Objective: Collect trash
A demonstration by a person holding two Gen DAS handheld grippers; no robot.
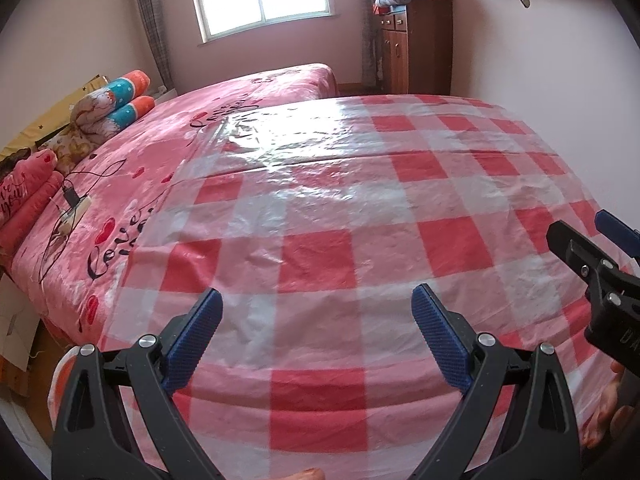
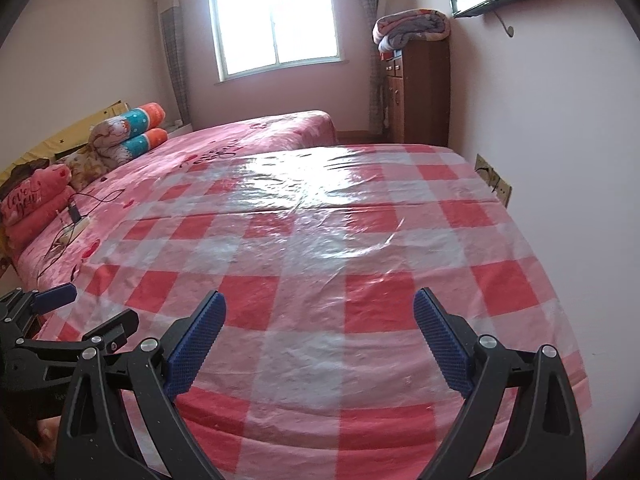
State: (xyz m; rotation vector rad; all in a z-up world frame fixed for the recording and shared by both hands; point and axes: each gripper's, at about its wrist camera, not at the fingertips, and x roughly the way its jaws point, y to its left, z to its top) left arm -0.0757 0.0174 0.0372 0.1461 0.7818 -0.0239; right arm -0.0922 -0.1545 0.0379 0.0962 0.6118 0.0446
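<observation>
Checked plastic sheet [image 1: 320,208] over bed, both tongs [image 1: 316,320] [image 2: 320,320] spread, empty.

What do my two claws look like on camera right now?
Both match: the left claw and right claw have black plastic arms with triangular cutouts, silver bolt heads, and dark blue ribbed fingers. No cables or sleeves are visible on either.

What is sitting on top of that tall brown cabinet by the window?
A folded blanket, pink and grey, is piled on the wooden cabinet, with more folded cloth squeezed under it. What is inside the cabinet cannot be seen, because its doors and drawers are closed.
</observation>
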